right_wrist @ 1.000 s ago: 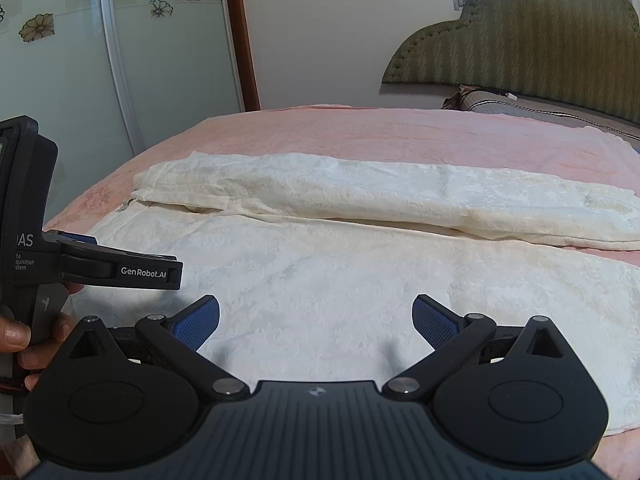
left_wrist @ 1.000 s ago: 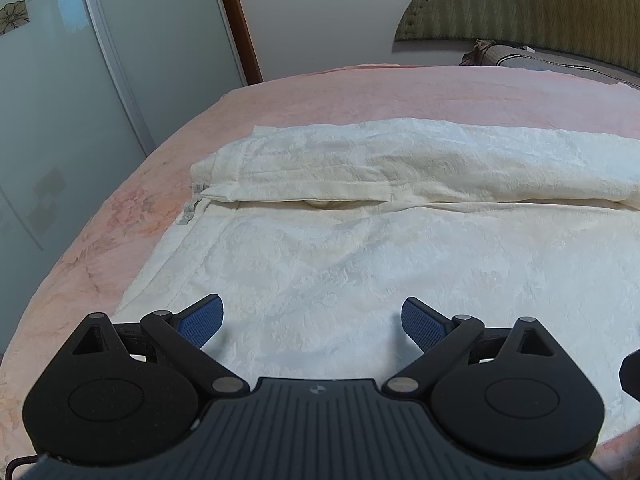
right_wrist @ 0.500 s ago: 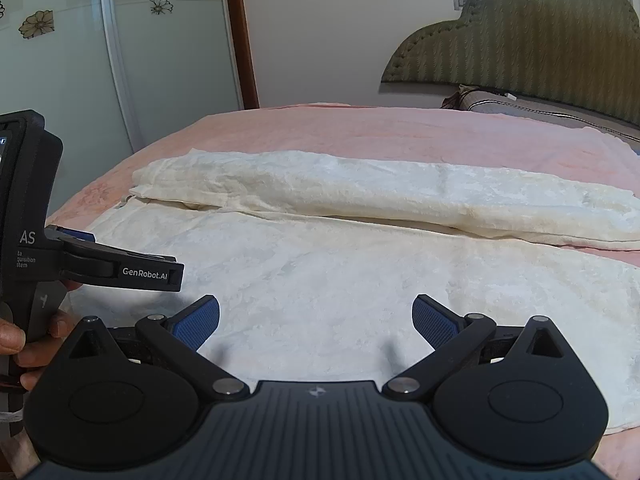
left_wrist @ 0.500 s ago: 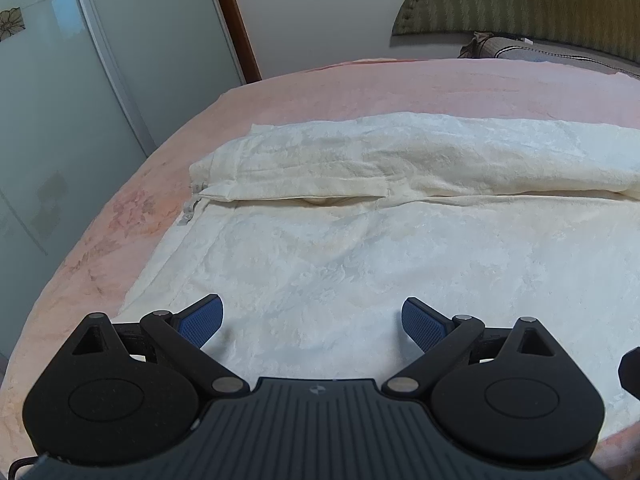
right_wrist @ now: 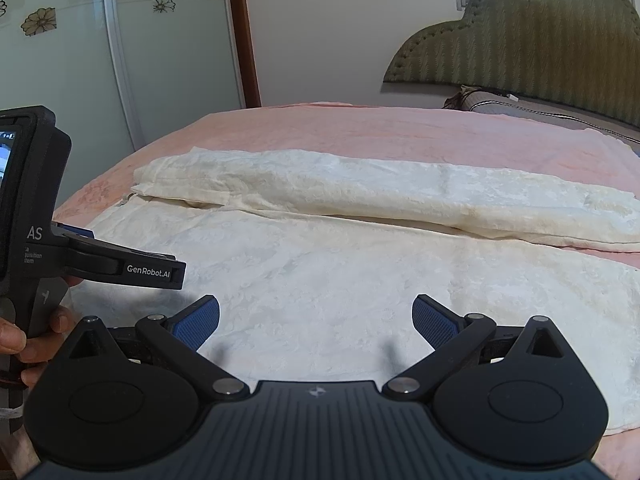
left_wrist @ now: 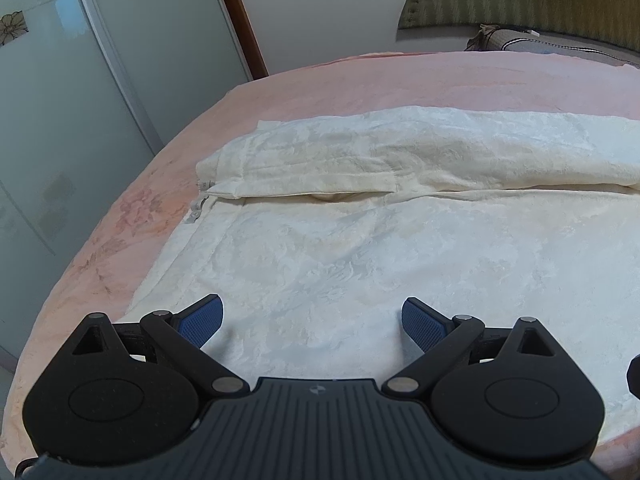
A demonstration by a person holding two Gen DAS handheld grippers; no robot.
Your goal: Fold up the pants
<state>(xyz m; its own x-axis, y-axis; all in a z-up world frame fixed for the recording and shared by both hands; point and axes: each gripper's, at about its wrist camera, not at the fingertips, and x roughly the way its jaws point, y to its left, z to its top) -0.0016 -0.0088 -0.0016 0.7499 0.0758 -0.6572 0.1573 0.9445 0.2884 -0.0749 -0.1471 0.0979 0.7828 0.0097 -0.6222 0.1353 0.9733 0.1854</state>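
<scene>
Only in right view: hand (right_wrist: 28,340) gripping left gripper (left_wrist: 312,320), low beside pants (right_wrist: 340,272). Pants spread flat on bed (right_wrist: 360,128). Both jaws wide apart, empty; right gripper (right_wrist: 316,320) hovering over pants.

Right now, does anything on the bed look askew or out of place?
Nothing stands out. The cream pants lie spread on the pink bedspread, far leg bunched. Both grippers are open above them.
</scene>
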